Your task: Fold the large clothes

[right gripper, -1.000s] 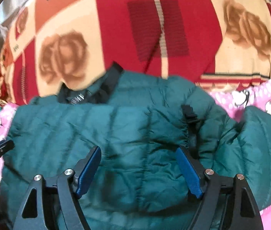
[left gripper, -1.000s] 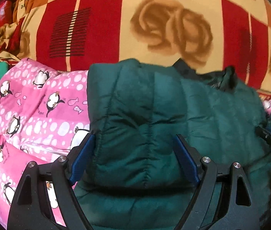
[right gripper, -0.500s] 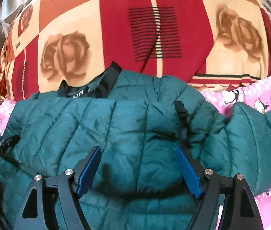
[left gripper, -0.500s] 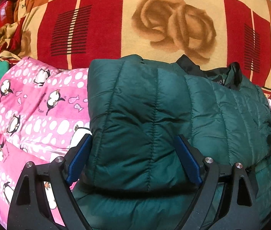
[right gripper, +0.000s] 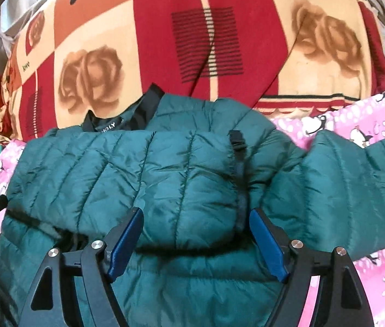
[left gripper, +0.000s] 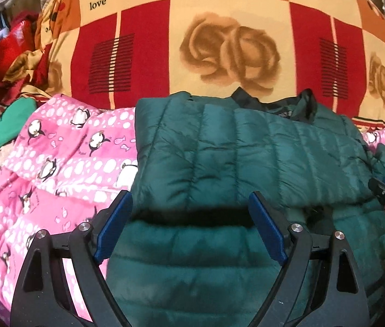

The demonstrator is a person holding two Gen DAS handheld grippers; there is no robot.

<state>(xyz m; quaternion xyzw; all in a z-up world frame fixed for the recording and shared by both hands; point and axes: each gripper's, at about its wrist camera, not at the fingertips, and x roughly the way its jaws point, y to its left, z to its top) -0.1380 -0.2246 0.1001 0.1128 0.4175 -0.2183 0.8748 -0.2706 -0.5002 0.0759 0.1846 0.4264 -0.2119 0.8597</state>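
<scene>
Your left gripper (left gripper: 191, 226) and right gripper (right gripper: 196, 241) both have fingers spread, gripping nothing; each sits low over the fold edge of the jacket (left gripper: 219, 158).

The jacket lies on the pink quilt (left gripper: 64, 158), collar (right gripper: 127, 120) toward the red blanket (left gripper: 219, 27). One panel is folded across the body. The right sleeve (right gripper: 356, 179) is not tucked; it runs out over the quilt.

Risks, as I read it:
- Puffy fill. The folded panel looks springy, and with nothing holding it, it may creep back open.
- Slick shell on a soft quilt. If you drag a layer, the whole jacket likely slides instead of creasing.
- If you close over the edge, you could pinch both layers, or the quilt under them, and lift the lot.
- Folding the body before the loose sleeve goes in would leave a lump or a trailing sleeve.
- The black strap (right gripper: 237, 147) near the right fingers could snag a fingertip.

Count: one jacket, one loose sleeve in view, one collar, one strap, two grippers, one quilt, one blanket. Other clothes (left gripper: 4, 117) lie piled at far left; number cannot be told.
</scene>
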